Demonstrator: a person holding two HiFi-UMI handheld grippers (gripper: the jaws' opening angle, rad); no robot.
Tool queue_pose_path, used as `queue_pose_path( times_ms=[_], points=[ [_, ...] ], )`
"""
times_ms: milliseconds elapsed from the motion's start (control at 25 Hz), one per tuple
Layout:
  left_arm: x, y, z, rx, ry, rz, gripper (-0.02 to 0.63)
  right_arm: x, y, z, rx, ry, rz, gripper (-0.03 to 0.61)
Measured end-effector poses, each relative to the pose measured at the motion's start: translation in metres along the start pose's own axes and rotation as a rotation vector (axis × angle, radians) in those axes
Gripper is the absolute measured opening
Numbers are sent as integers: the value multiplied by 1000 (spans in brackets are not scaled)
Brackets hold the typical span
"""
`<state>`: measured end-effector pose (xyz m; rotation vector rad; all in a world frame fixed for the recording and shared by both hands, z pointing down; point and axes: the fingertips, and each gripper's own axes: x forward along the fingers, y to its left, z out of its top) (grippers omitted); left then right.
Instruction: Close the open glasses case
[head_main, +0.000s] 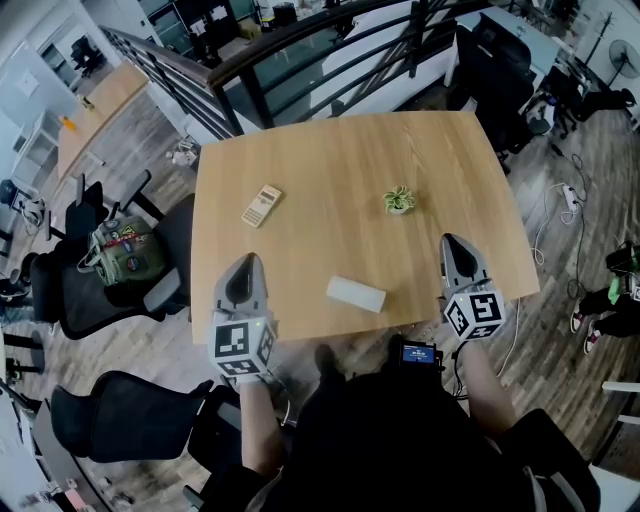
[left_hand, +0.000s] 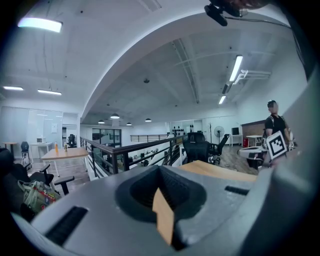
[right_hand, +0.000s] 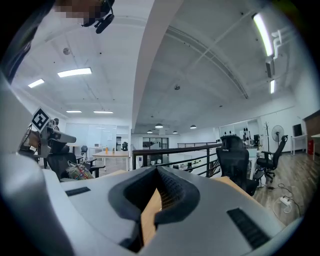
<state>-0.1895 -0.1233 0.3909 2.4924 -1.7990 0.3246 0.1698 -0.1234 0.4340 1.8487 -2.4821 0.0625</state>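
Observation:
The glasses case (head_main: 356, 294) is a pale oblong box lying flat on the wooden table (head_main: 340, 160) near its front edge, and its lid looks down. My left gripper (head_main: 246, 262) rests over the front left of the table, well left of the case, jaws together and empty. My right gripper (head_main: 451, 242) is at the front right, to the right of the case and apart from it, also shut on nothing. In the left gripper view, the left gripper (left_hand: 161, 176) shows only a thin slit of table between its jaws. The right gripper (right_hand: 157, 176) looks the same in the right gripper view. The case is in neither gripper view.
A beige calculator (head_main: 262, 205) lies at the table's left middle. A small potted plant (head_main: 399, 200) stands at the right middle. Black office chairs (head_main: 95, 280) and a bag (head_main: 124, 251) stand left of the table. A railing (head_main: 300, 50) runs behind it.

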Motion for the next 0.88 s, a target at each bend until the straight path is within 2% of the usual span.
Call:
queue_pose_path(
  times_ms=[880],
  points=[
    [4, 2, -3, -3, 12, -4, -2, 5, -1, -6, 13, 20, 1, 14]
  ],
)
